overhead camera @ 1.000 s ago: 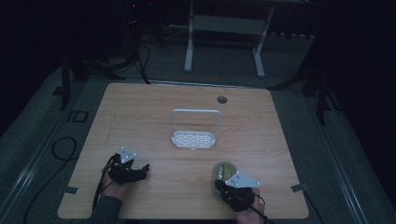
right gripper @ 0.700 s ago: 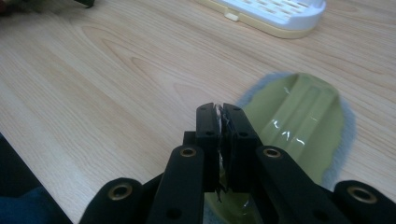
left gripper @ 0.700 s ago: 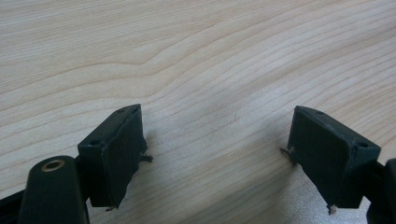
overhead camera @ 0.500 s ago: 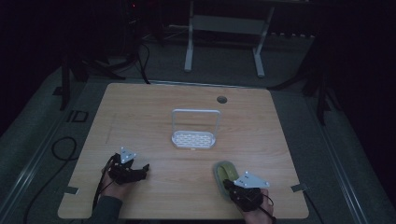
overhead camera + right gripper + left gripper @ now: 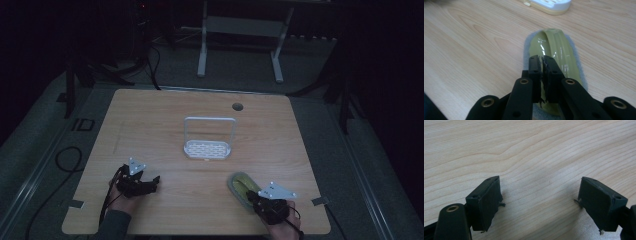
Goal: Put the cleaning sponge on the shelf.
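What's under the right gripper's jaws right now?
A yellow-green sponge with a grey pad edge lies flat on the table. The right gripper covers its near end, so contact there is unclear.

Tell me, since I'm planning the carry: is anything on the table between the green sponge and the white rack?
Nothing visible. The sponge lies at the right gripper, whose jaws are closed over it, and only bare table stretches from it to the rack. The left gripper sits off to the side, open.

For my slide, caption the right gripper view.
Right gripper, fingers closed, over an olive-green oval sponge on the light wooden table.
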{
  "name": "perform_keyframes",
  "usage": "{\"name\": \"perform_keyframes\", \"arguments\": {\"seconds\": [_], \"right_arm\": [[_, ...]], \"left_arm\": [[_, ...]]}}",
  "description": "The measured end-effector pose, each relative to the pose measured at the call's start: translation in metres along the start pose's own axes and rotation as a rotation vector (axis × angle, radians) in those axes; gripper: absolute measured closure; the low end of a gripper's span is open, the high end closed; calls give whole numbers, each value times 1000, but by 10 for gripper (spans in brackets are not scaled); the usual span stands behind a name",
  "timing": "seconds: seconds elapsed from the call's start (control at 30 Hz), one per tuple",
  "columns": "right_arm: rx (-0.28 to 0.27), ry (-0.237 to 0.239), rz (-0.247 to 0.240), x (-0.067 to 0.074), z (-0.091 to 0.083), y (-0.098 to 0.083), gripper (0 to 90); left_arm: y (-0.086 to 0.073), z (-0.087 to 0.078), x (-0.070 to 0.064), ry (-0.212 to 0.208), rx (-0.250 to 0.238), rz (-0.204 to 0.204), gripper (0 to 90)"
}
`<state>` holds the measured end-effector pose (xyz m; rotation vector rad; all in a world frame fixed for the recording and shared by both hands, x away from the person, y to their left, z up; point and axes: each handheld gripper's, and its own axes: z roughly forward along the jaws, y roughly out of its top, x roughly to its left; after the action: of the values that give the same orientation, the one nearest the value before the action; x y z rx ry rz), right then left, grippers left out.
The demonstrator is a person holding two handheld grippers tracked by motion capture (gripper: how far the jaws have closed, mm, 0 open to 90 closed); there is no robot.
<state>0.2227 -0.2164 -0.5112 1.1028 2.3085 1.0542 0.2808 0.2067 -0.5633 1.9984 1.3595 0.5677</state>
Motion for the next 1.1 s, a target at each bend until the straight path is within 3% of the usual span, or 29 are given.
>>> {"name": "perform_keyframes", "arguments": {"seconds": [0.4, 1.1], "right_arm": [[-5, 23, -25, -7, -12, 17, 744], [104, 42, -22, -24, -9, 43, 664]], "left_arm": [[0, 0, 0, -1, 0, 3, 188], [0, 0, 0, -2, 0, 2, 188]]}}
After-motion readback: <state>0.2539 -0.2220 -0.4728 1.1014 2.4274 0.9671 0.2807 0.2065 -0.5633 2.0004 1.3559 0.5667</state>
